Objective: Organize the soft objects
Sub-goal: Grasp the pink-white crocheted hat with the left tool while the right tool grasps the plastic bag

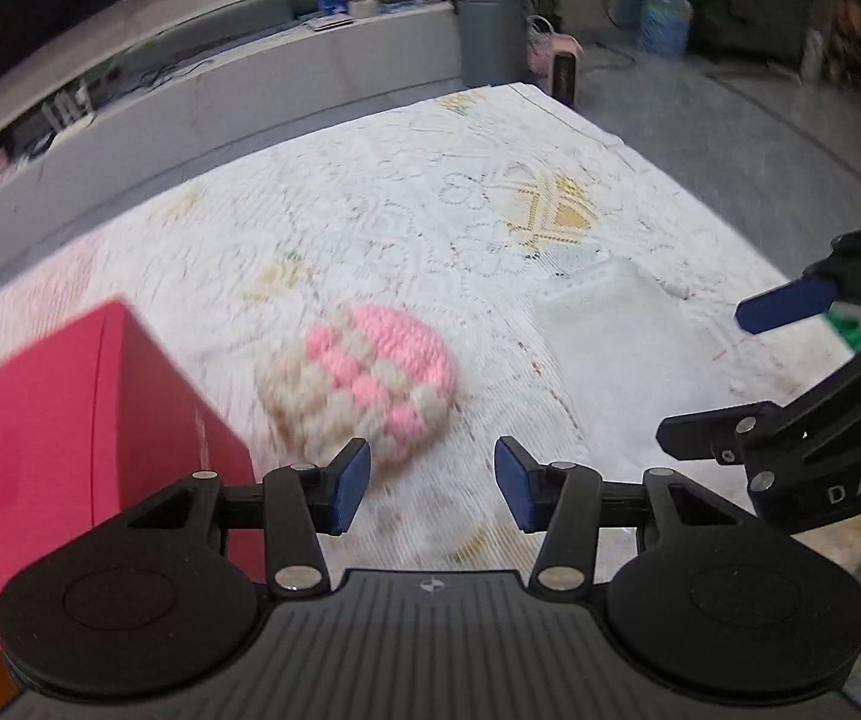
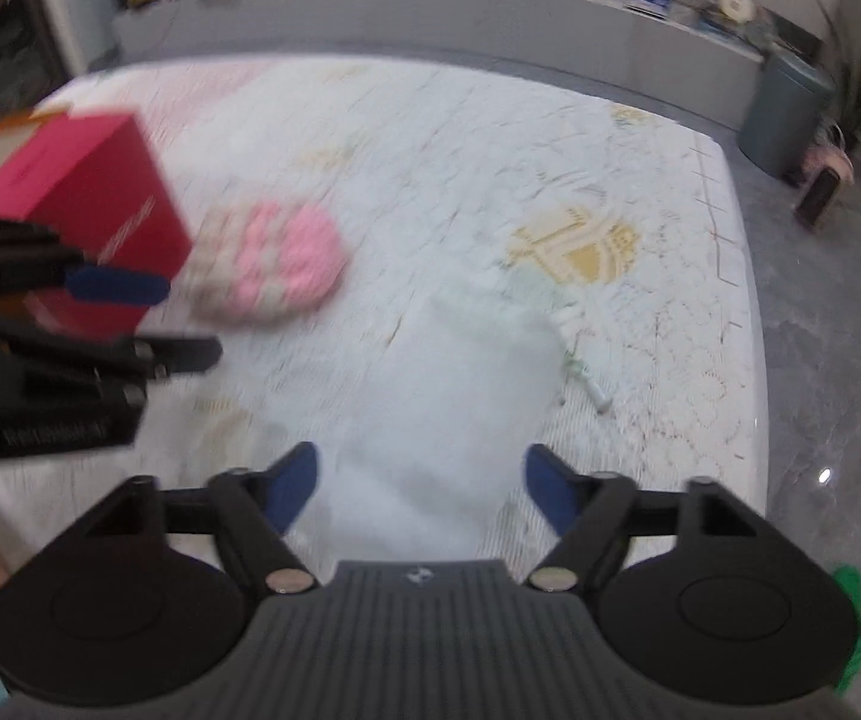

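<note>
Though apart, pink knit piece [image 1: 358,387] beyond left fingers [image 1: 351,486]

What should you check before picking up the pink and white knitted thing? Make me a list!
1. Left hand-held gripper open: ok, nothing sits between its blue pads.
2. Right hand-held gripper empty: ok, open above the white cloth, not pinching it.
3. Pink and white knitted piece free to grab: ok, it lies alone on the lace tablecloth, just ahead of the left pads.
4. Pink box out of the way: ok, it stands left of the knitted piece with a gap between them.
5. The two grippers apart: ok, the right one is off to the side, over the cloth.
6. Is the box open for putting things in: cannot tell.
</note>
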`<move>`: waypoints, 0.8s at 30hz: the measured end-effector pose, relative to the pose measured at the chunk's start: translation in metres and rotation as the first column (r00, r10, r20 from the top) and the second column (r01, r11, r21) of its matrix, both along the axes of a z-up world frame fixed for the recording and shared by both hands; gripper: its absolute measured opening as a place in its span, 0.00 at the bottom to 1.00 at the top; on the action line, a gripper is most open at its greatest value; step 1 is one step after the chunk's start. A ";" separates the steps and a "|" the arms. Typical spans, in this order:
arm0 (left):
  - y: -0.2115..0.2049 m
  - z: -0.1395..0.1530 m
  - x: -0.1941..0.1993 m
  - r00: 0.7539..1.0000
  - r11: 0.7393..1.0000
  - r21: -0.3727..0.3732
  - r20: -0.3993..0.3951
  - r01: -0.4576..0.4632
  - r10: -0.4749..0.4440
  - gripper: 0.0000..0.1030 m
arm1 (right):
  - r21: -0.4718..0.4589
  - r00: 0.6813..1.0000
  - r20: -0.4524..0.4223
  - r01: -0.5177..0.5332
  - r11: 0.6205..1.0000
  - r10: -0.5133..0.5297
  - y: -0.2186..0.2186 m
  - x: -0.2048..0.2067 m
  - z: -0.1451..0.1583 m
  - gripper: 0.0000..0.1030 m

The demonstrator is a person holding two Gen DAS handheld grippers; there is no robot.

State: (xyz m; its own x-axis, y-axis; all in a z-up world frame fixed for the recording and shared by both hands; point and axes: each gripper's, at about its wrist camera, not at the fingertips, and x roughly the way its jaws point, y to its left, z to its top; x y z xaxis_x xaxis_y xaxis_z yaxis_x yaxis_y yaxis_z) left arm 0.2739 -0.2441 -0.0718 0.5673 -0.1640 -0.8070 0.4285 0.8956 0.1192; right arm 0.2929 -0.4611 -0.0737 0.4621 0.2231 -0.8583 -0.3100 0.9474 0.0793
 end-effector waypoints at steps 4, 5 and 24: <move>-0.007 -0.006 0.017 0.998 0.996 0.064 -0.006 0.055 -0.055 0.60 | 0.035 0.995 -0.056 0.083 0.996 -0.081 -0.003 0.018 -0.019 0.89; -0.008 -0.008 0.020 0.998 0.995 0.079 -0.010 0.066 -0.065 0.63 | 0.028 0.994 -0.066 0.088 0.996 -0.086 -0.001 0.020 -0.024 0.89; -0.017 -0.040 0.044 0.995 0.969 0.227 -0.005 0.098 -0.100 0.52 | -0.045 0.996 -0.006 0.084 0.995 -0.084 0.001 0.012 -0.038 0.09</move>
